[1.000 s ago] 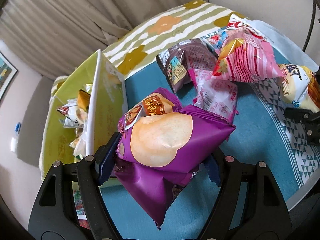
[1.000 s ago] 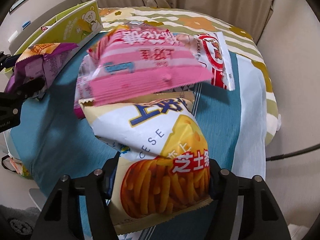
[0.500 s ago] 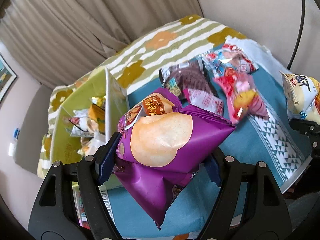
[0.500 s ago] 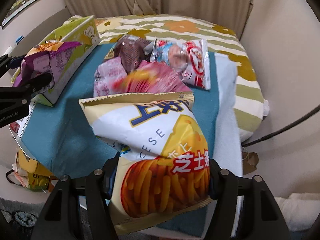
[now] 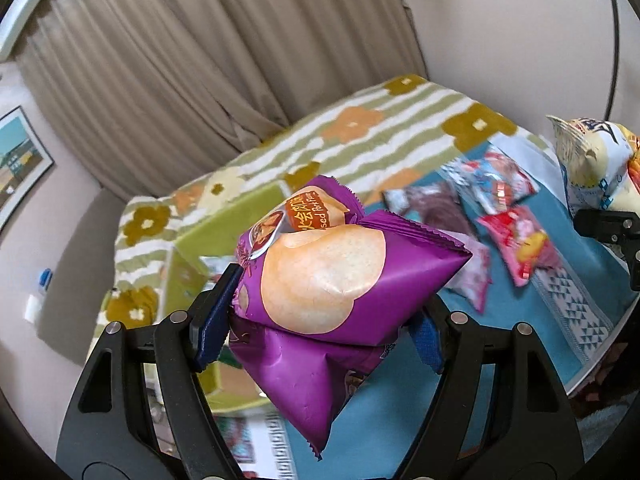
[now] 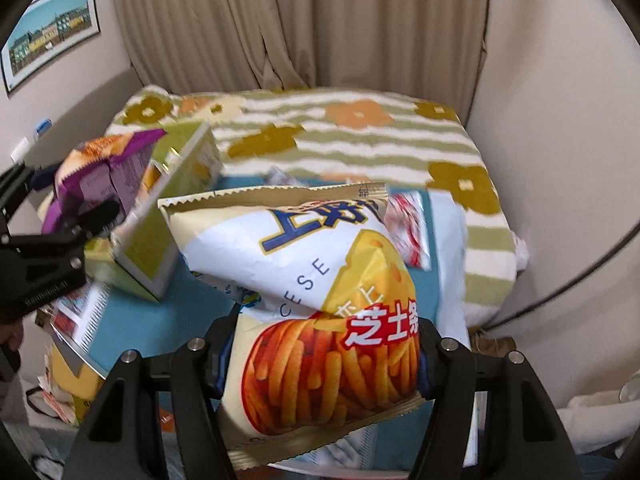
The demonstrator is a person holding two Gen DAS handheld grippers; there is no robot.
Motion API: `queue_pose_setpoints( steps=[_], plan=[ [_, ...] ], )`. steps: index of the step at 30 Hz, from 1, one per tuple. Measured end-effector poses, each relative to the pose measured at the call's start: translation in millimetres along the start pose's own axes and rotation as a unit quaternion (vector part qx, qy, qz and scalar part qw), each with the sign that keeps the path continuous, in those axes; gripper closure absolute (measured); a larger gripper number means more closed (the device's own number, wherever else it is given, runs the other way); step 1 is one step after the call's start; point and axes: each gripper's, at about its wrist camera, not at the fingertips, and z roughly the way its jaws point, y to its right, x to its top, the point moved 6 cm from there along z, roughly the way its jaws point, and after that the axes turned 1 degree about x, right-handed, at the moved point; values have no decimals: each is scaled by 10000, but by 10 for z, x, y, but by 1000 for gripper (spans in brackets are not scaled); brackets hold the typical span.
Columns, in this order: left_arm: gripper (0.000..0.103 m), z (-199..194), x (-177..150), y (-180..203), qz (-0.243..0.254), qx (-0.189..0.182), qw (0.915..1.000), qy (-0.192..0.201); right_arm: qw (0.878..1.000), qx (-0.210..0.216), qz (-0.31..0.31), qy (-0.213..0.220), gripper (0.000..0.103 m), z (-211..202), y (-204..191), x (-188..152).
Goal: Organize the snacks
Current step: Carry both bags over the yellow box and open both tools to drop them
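Observation:
My left gripper is shut on a purple chip bag, held in the air above the table's left side. The same purple chip bag shows at the left of the right wrist view, over the green carton. My right gripper is shut on a white and yellow cheese-stick bag, also lifted; that cheese-stick bag appears at the right edge of the left wrist view. Below lies the green snack box, its top open and packets inside, seen again as the green box.
Several loose packets lie on the blue tablecloth: a brown bag, a pink bag and a red-and-white bag. Behind is a striped flowered cover, curtains and walls. Clutter sits on the floor at the left.
Both grippers have risen with their bags still held, so the table and box look smaller and lower. The pink bag that rested on the cheese-stick bag slid off onto the table.

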Motion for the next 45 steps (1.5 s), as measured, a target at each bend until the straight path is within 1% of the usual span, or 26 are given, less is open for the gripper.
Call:
queue_pose_setpoints(
  steps=[4,8,12,16,20,21,22,23,25,29,32,36,42,45],
  plan=[
    [30,23,-53,-467,-160,151,9998,30,9995,180,-131,204,41,5,-396,305],
    [30,113,-168,-909,-322,270,9991,-40,9982,391,-277,356,41,66,-870,598],
    [30,288,-335,-1308,-450,231,9986,-172,9968,602,-336,410,41,186,-1293,817],
    [30,516,-513,-1576,-433,78,9985,-325,9960,738,-326,387,41,358,-1722,991],
    [29,750,-693,-1694,-382,-180,9978,-511,9964,756,-212,318,41,551,-2002,1113],
    [26,794,-729,-1705,-382,-295,9976,-504,9966,753,-175,291,41,590,-2058,1125],
    [12,824,-759,-1716,-394,-384,9972,-514,9968,748,-135,264,41,631,-2109,1131],
    [1,875,-798,-1732,-410,-418,9967,-556,9969,742,-83,230,41,672,-2159,1138],
    [0,926,-847,-1744,-392,-455,9966,-568,9972,725,-22,175,41,738,-2213,1152],
    [0,990,-978,-1721,-426,-765,9939,-673,9976,691,22,32,41,841,-2295,1152],
    [0,1005,-1076,-1711,-322,-689,9942,-759,9974,722,-4,-79,41,934,-2348,1166],
    [0,961,-1164,-1719,-500,-871,9918,-795,9960,877,-49,-145,41,1043,-2415,1227],
    [0,984,-1196,-1822,-625,-730,9908,-954,9928,1155,-256,-208,41,1184,-2606,1433],
    [0,1015,-1191,-1930,-801,-637,9896,-1007,9916,1231,-314,-264,41,1203,-2652,1480]
  ],
)
